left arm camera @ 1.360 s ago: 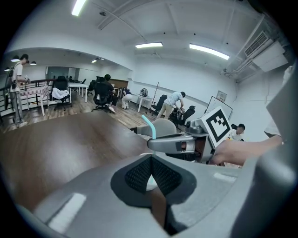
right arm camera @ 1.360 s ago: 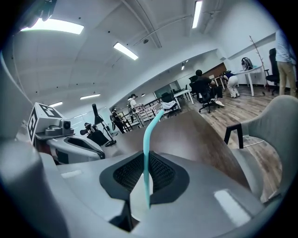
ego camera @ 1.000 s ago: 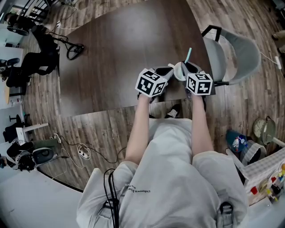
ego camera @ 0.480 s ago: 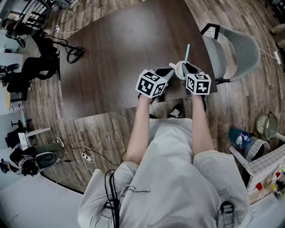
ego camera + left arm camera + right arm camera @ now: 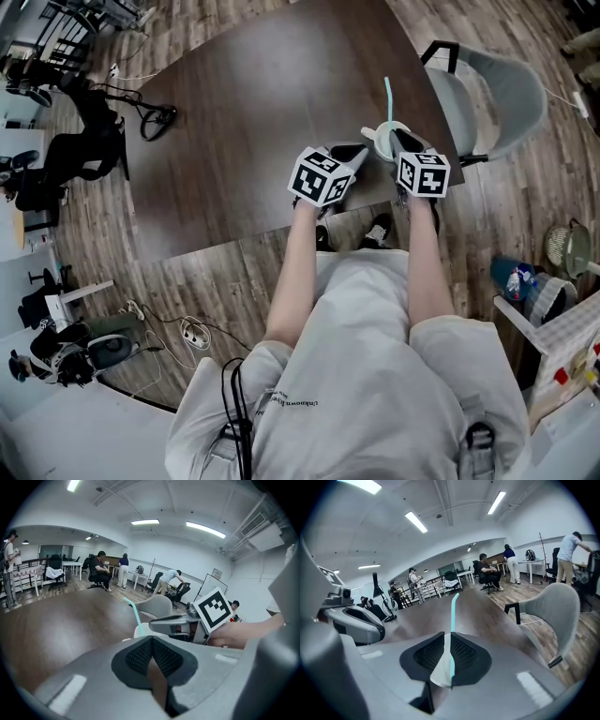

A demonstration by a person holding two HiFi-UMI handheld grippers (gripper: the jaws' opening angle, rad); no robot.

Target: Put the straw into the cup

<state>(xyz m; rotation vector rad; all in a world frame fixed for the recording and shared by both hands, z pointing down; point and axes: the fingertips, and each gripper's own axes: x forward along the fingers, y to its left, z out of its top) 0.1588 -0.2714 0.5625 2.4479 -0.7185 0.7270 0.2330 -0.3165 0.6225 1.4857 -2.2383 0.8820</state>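
A white cup (image 5: 380, 142) stands near the front right corner of the dark table (image 5: 244, 112). A teal straw (image 5: 387, 98) rises out of it. My right gripper (image 5: 399, 142) reaches over the cup's right side, shut on the straw (image 5: 453, 613); a sliver of white cup shows in the same gap. In the left gripper view the straw (image 5: 132, 612) leans up from the cup (image 5: 139, 631) at the right gripper's tip (image 5: 152, 626). My left gripper (image 5: 356, 150) is just left of the cup, shut with nothing in it.
A grey chair (image 5: 497, 103) stands at the table's right edge, close to the right gripper. Black stands and cables (image 5: 155, 108) lie off the far left corner. People work at desks (image 5: 101, 571) in the background. My legs are below the table's front edge.
The straw's top has swung from leaning right to nearly upright, slightly left, and more of it shows. Both grippers and the cup stay close together at the table's corner.
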